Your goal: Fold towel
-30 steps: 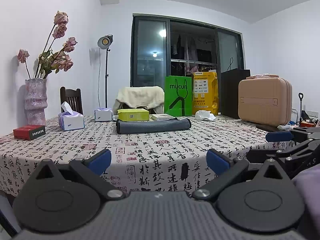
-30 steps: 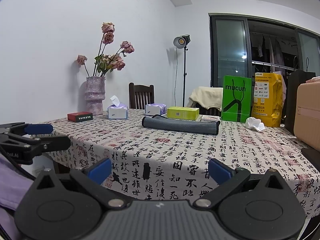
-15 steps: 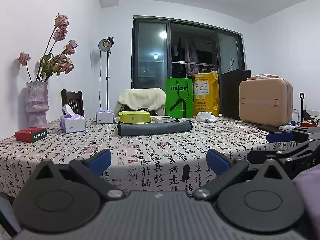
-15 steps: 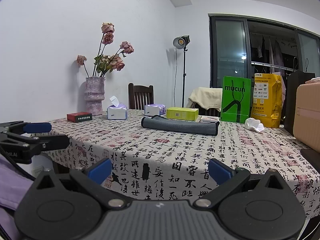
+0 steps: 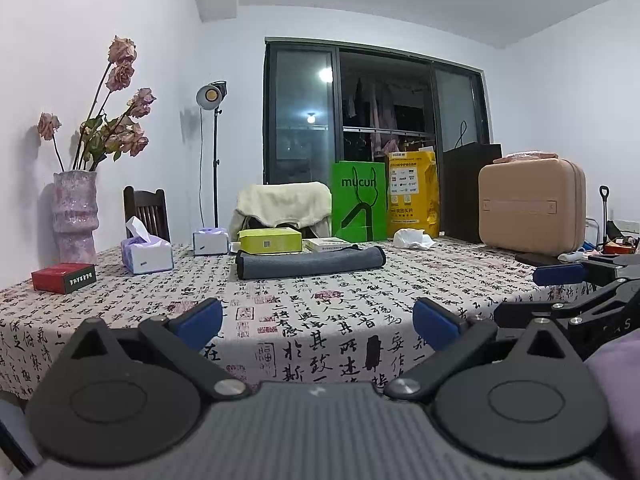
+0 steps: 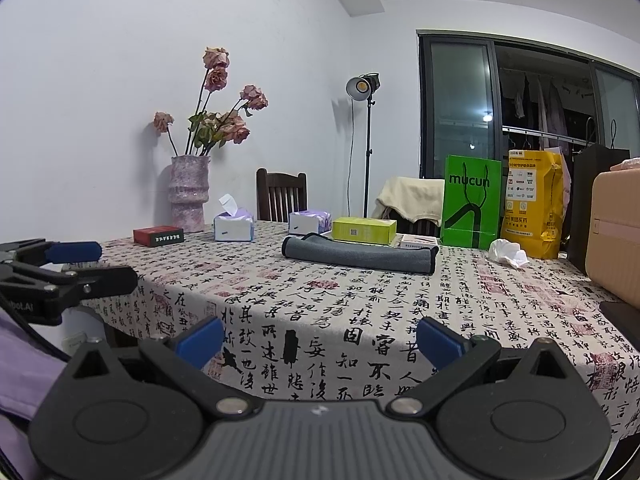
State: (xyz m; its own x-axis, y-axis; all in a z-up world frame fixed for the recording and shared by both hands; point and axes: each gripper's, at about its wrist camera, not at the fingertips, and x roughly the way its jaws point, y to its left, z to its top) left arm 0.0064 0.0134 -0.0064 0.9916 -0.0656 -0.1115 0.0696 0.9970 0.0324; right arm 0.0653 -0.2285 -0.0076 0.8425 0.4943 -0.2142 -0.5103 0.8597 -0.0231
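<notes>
You are holding the left tool [image 5: 318, 322] and the right tool [image 6: 320, 338] released, blue fingertips spread wide and grasping nothing, at the near edge of the table [image 5: 320, 320]. Well ahead of both tools, the grey towel [image 5: 310, 265] is lying folded into a long strip on the calligraphy-print cloth. Just beyond it, a yellow-green box [image 5: 270, 240] is sitting.
</notes>
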